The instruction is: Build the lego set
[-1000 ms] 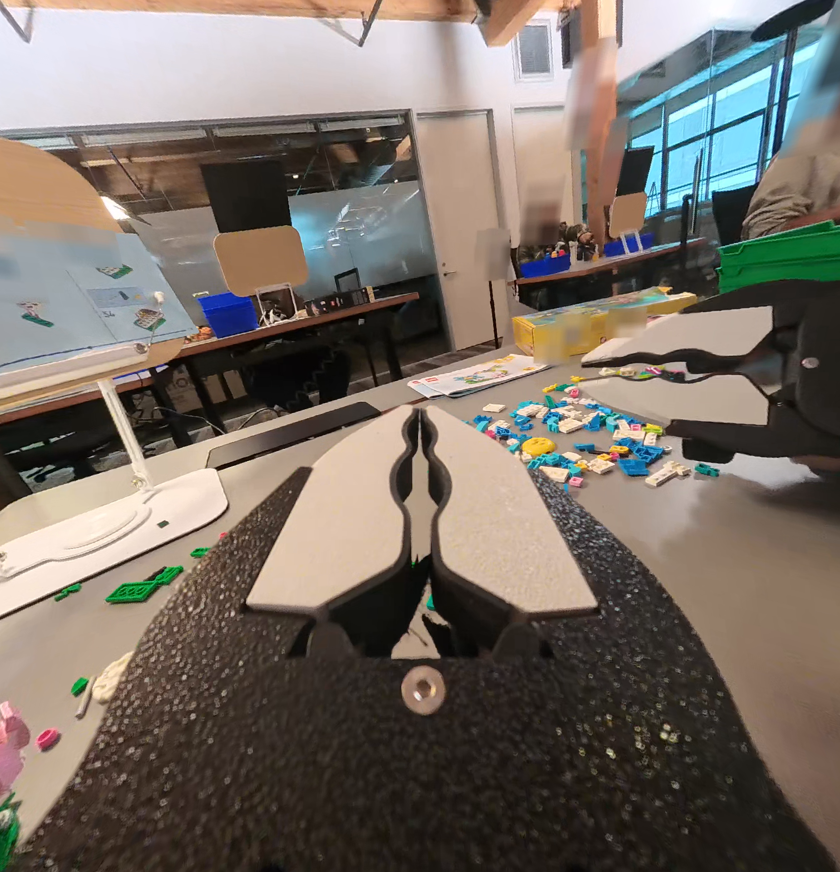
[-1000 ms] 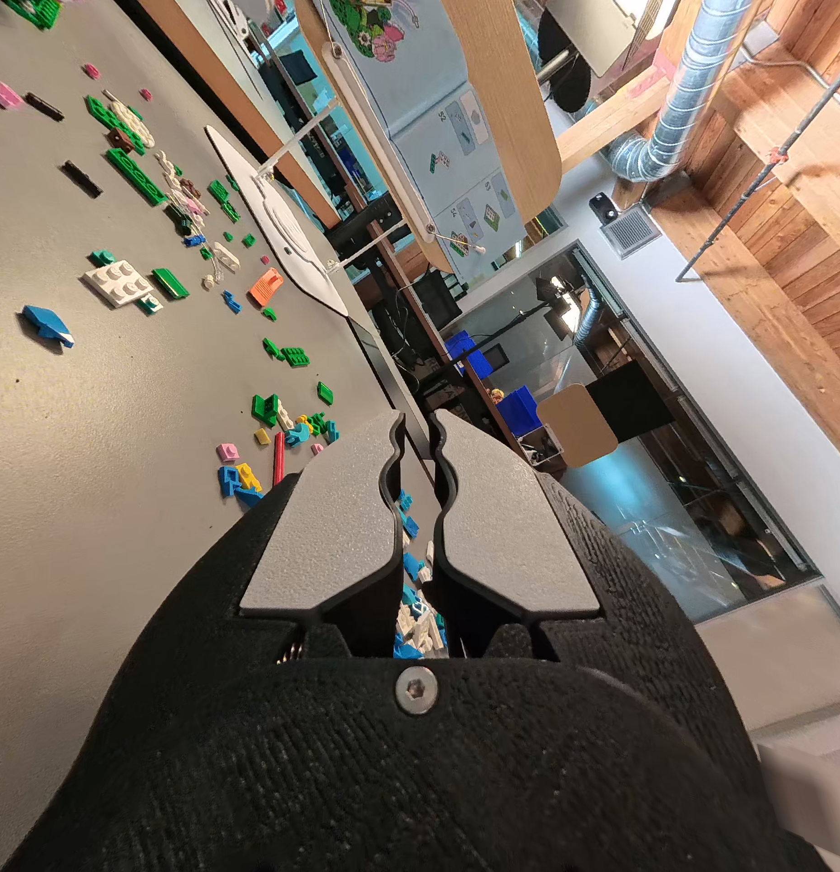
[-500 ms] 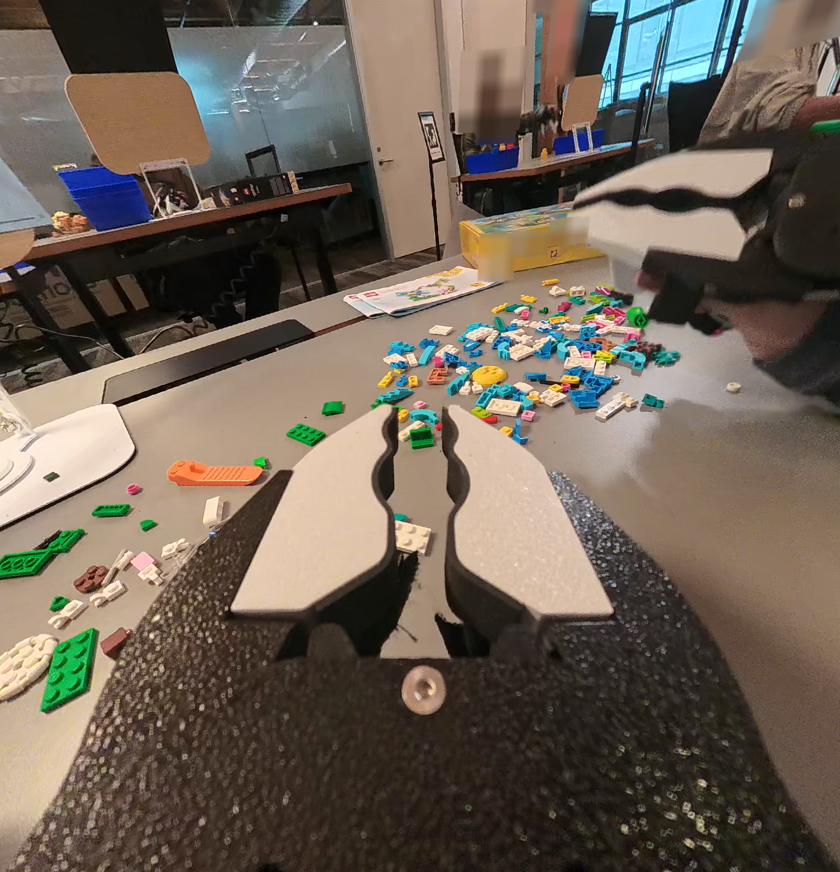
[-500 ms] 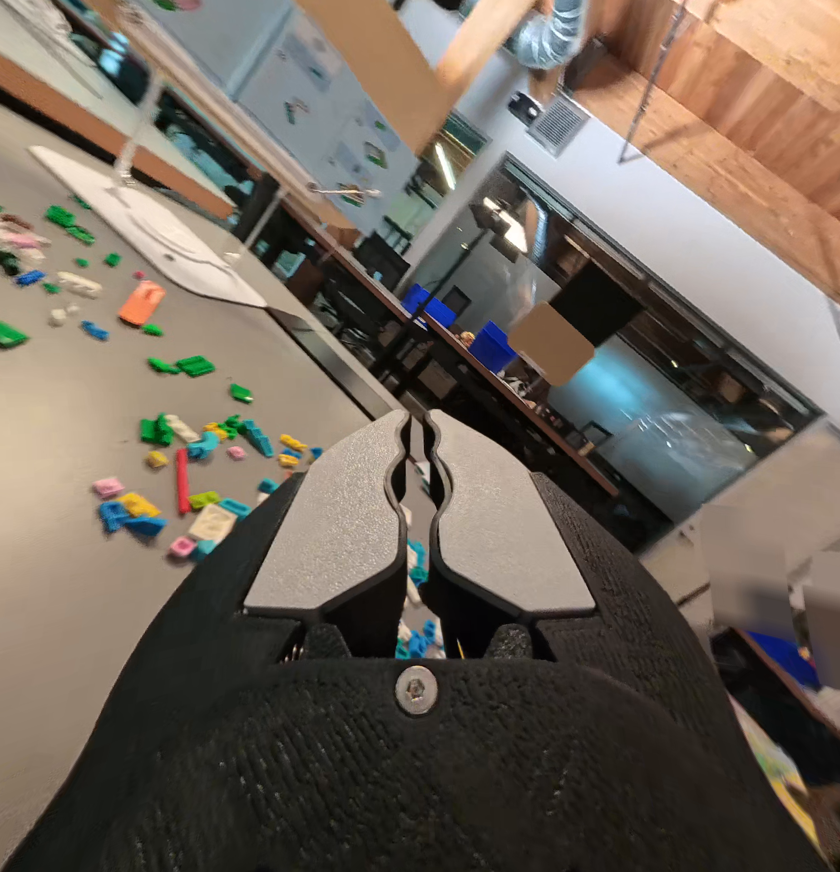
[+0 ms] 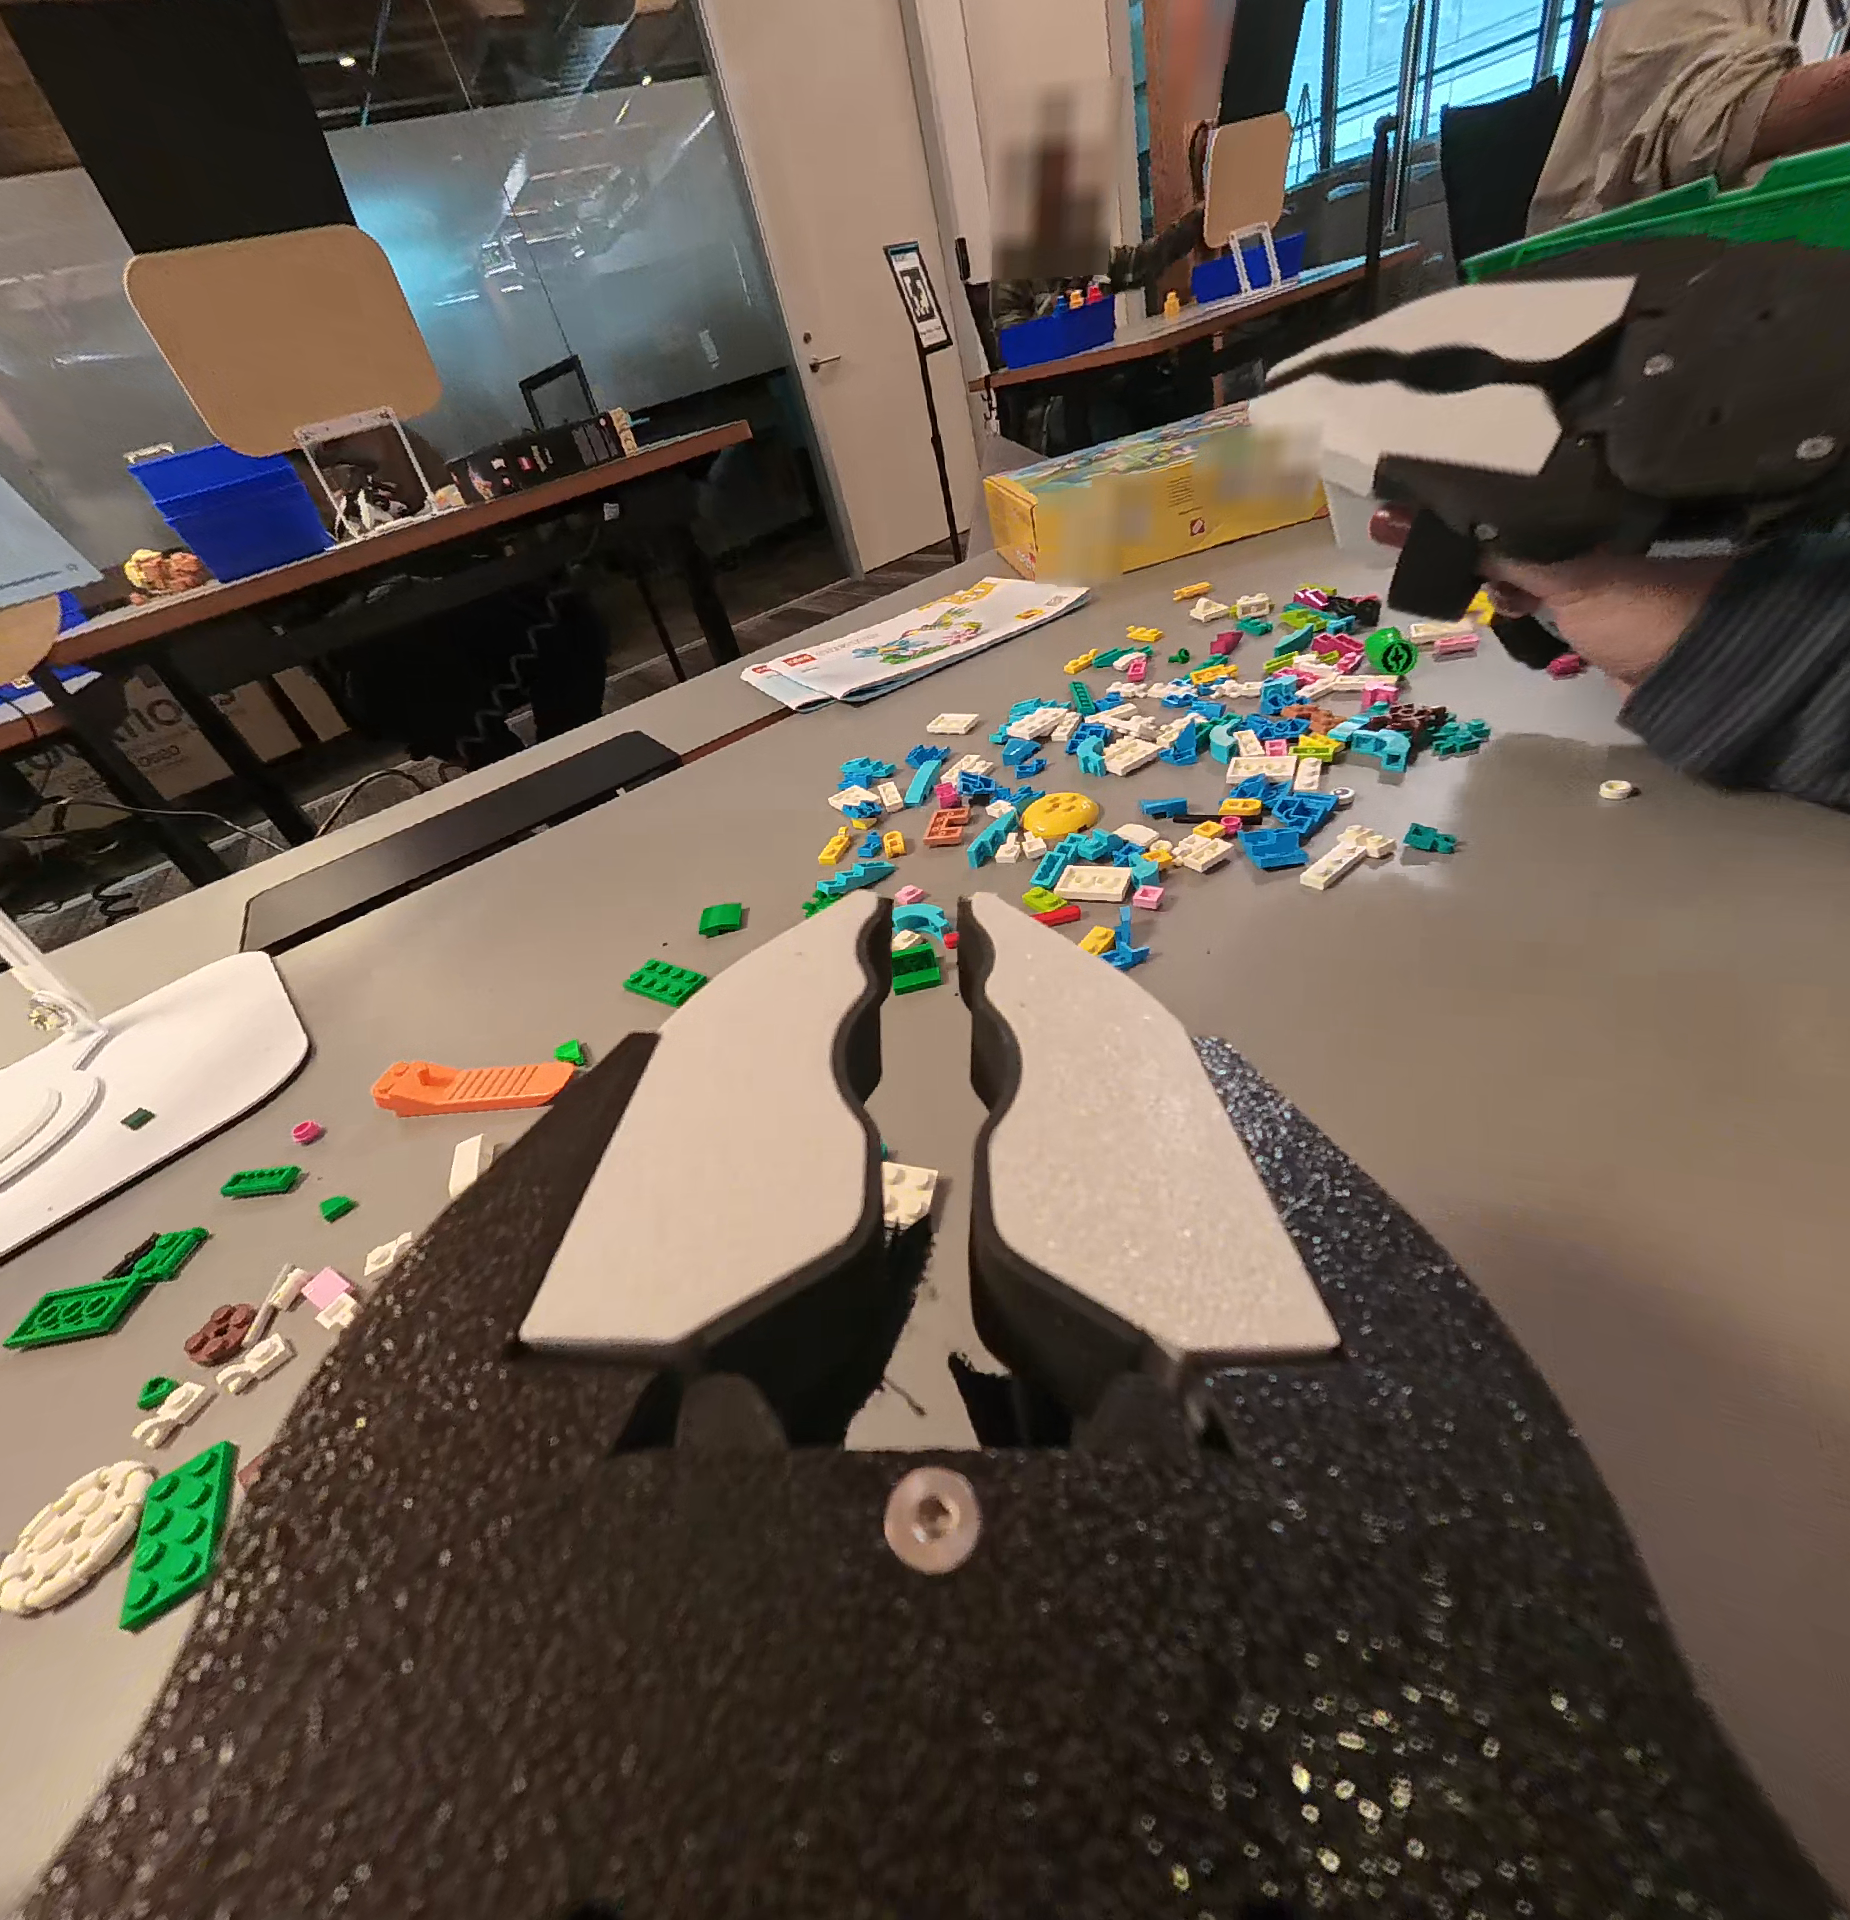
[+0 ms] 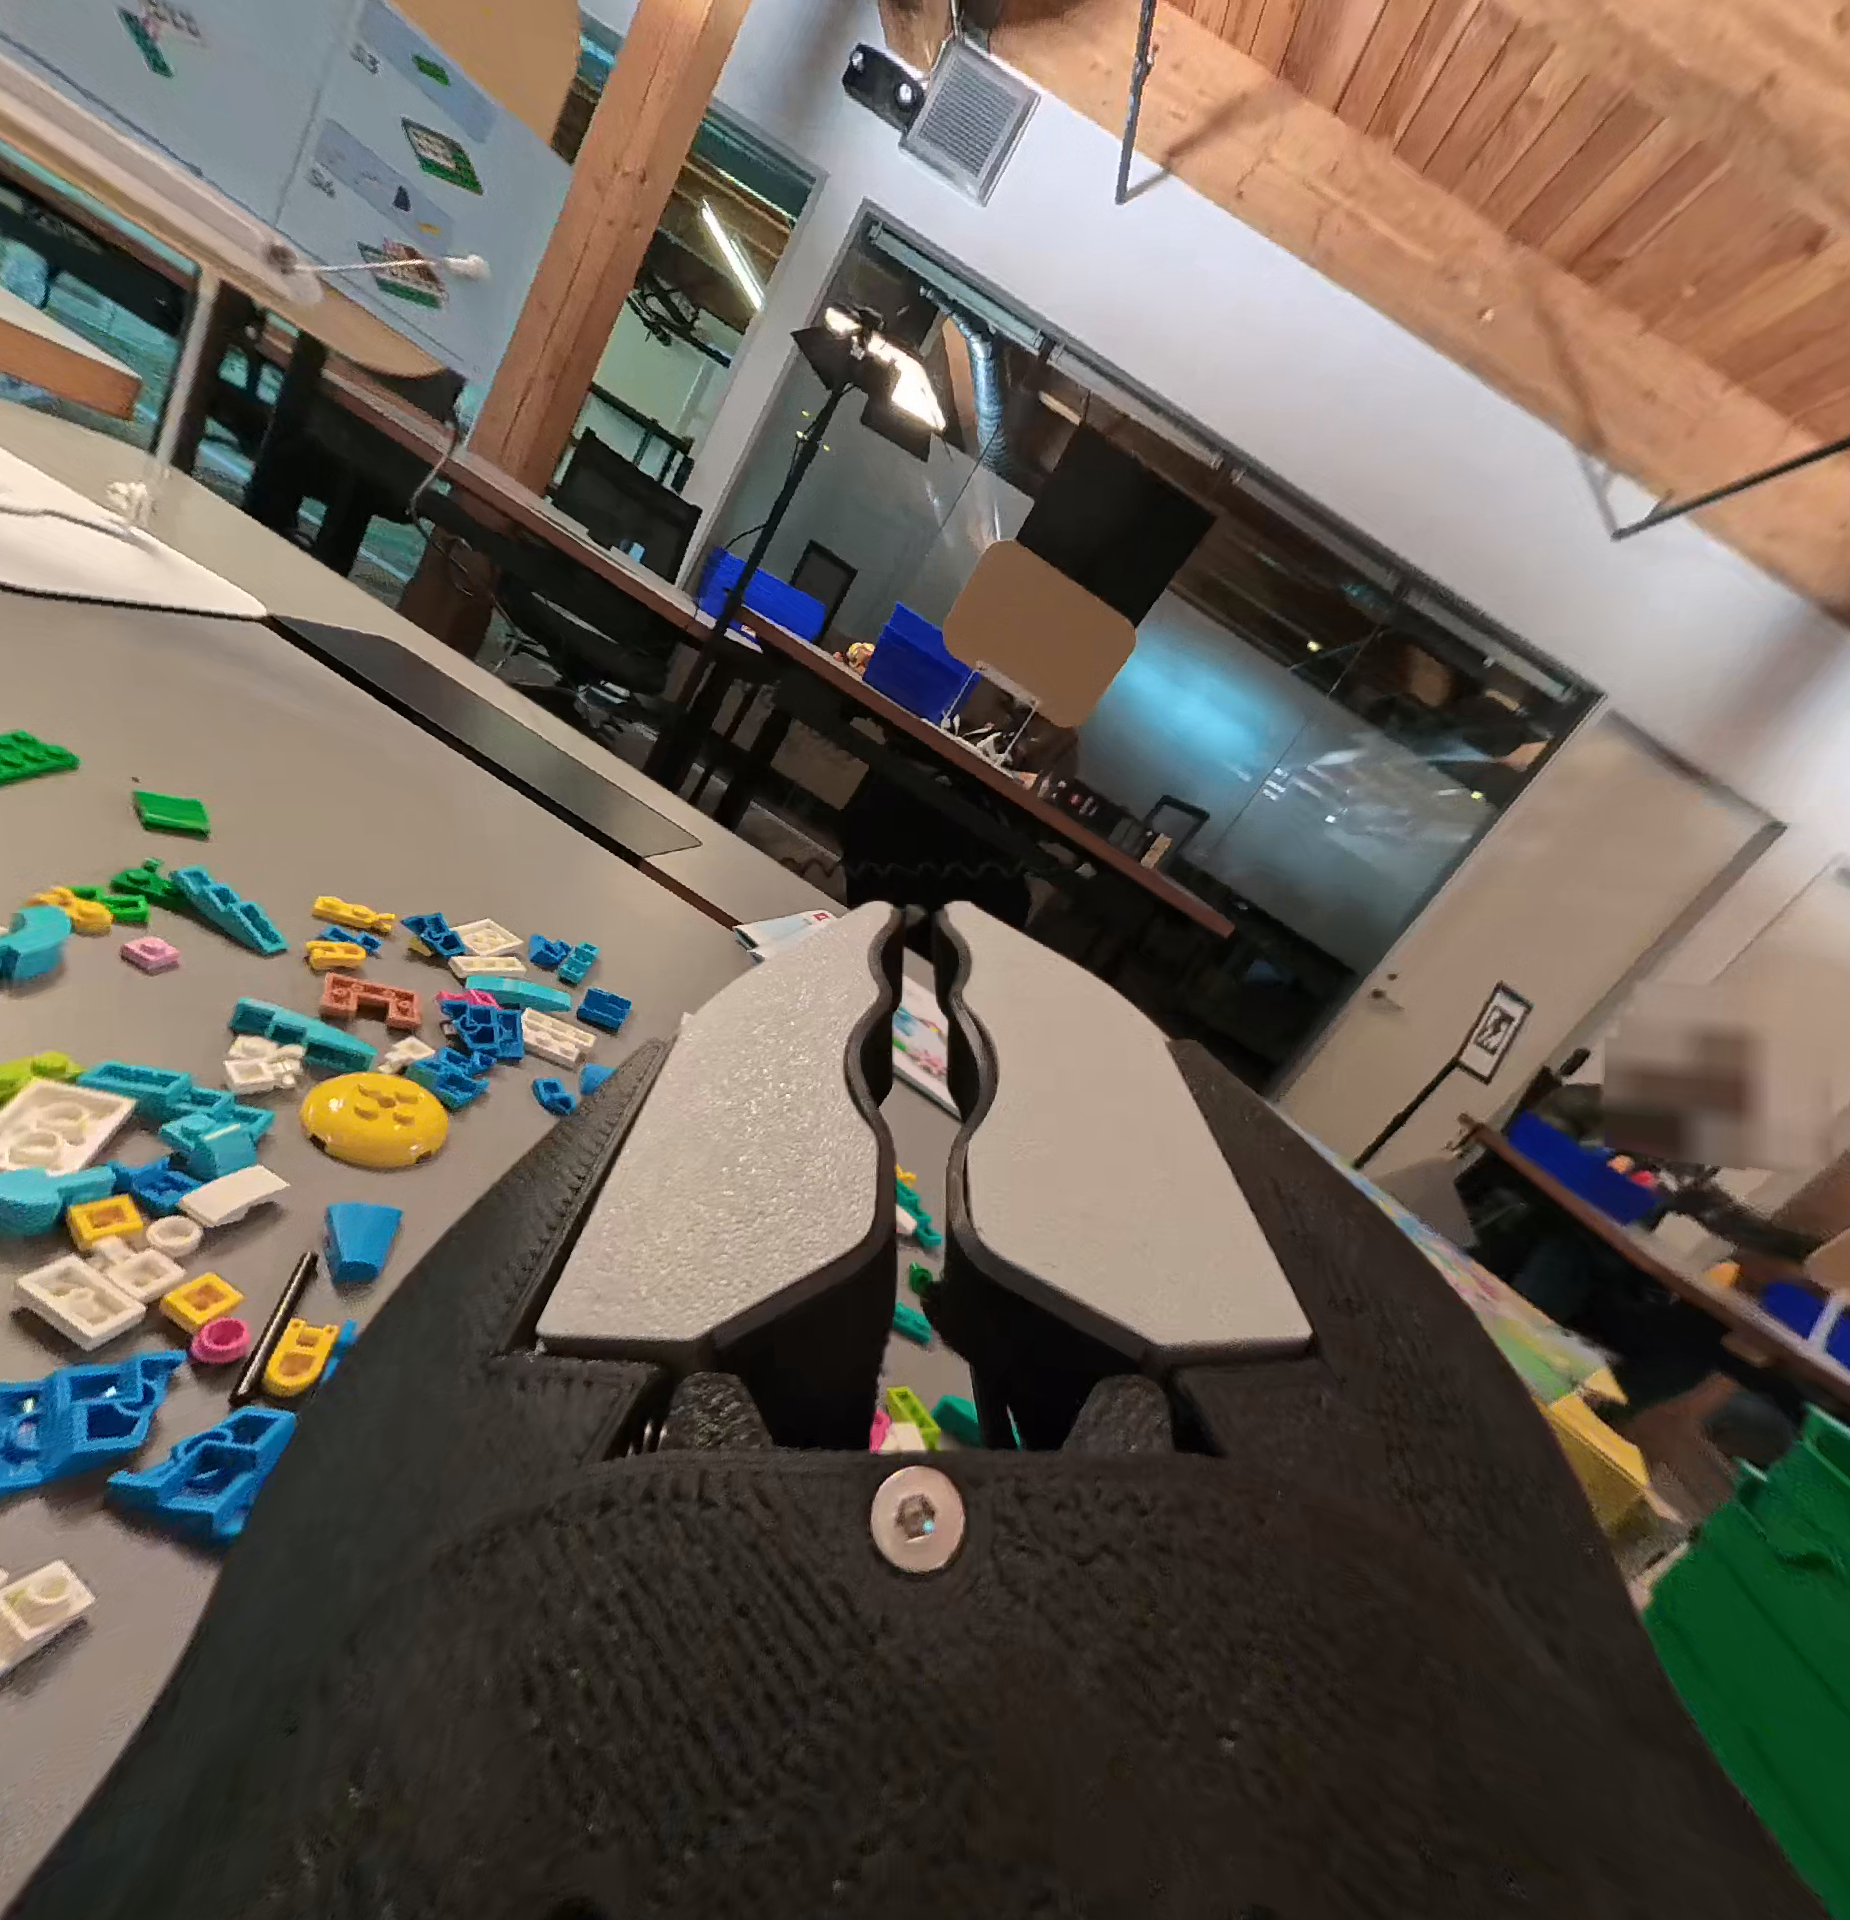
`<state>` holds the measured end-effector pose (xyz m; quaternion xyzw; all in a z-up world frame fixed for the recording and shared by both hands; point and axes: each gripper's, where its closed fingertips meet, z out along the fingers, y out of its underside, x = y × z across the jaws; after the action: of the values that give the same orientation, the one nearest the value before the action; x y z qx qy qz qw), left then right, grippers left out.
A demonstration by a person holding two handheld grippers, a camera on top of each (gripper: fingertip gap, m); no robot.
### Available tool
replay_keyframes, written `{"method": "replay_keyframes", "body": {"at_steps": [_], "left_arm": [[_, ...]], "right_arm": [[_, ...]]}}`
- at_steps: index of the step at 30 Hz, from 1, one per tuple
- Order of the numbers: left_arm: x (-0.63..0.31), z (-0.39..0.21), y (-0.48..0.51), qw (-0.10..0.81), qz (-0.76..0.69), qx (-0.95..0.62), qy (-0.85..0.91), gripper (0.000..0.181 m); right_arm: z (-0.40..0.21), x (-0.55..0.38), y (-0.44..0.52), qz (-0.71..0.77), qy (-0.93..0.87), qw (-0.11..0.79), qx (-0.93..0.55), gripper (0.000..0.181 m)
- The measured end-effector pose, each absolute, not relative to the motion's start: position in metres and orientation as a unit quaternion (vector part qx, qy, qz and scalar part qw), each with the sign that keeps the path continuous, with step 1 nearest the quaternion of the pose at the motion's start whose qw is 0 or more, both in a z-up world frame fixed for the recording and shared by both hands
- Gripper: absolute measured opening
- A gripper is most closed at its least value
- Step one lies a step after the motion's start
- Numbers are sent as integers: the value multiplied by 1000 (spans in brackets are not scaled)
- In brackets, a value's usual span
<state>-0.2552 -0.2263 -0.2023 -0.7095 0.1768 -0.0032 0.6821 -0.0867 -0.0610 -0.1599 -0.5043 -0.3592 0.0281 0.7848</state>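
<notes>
The left gripper has parted its jaws a little since a second ago and holds nothing, a white plate lying below the gap. Beyond its tips spreads the lego pile, now nearer. The right gripper, a narrow slit between its jaws and empty, has levelled out above that pile.

Print on yellow box, instruction booklet, small door-side sign.
</notes>
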Motion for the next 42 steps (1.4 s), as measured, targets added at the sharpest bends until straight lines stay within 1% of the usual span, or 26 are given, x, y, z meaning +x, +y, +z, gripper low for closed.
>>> {"method": "replay_keyframes", "body": {"at_steps": [2,11,19,25,28,31,34,38,40,42], "left_arm": [[-254,-203,-226,681,-2,-710,180,11],[-249,-204,-227,682,5,-704,200,4],[-251,-203,-227,683,1,-704,194,0],[-253,-201,-227,690,10,-699,188,0],[-255,-198,-226,697,4,-695,177,0],[-249,-202,-220,688,18,-699,193,0],[-238,-209,-218,671,69,-697,245,0],[-232,-209,-220,671,99,-682,274,0],[-233,-206,-222,676,99,-677,272,0],[-234,-206,-222,677,100,-677,273,0]], "right_arm": [[-166,-90,-62,20,-369,782,-501,0],[-171,-83,-53,52,-345,773,-531,0],[-175,-88,-54,53,-363,765,-529,0],[-178,-92,-54,57,-372,759,-532,0],[-185,-105,-62,95,-404,735,-537,1],[-190,-131,-81,174,-441,678,-562,8],[-191,-183,-111,261,-497,591,-580,7],[-208,-259,-126,320,-566,399,-646,8],[-222,-290,-121,322,-579,306,-684,9],[-240,-313,-115,302,-586,226,-717,20]]}}
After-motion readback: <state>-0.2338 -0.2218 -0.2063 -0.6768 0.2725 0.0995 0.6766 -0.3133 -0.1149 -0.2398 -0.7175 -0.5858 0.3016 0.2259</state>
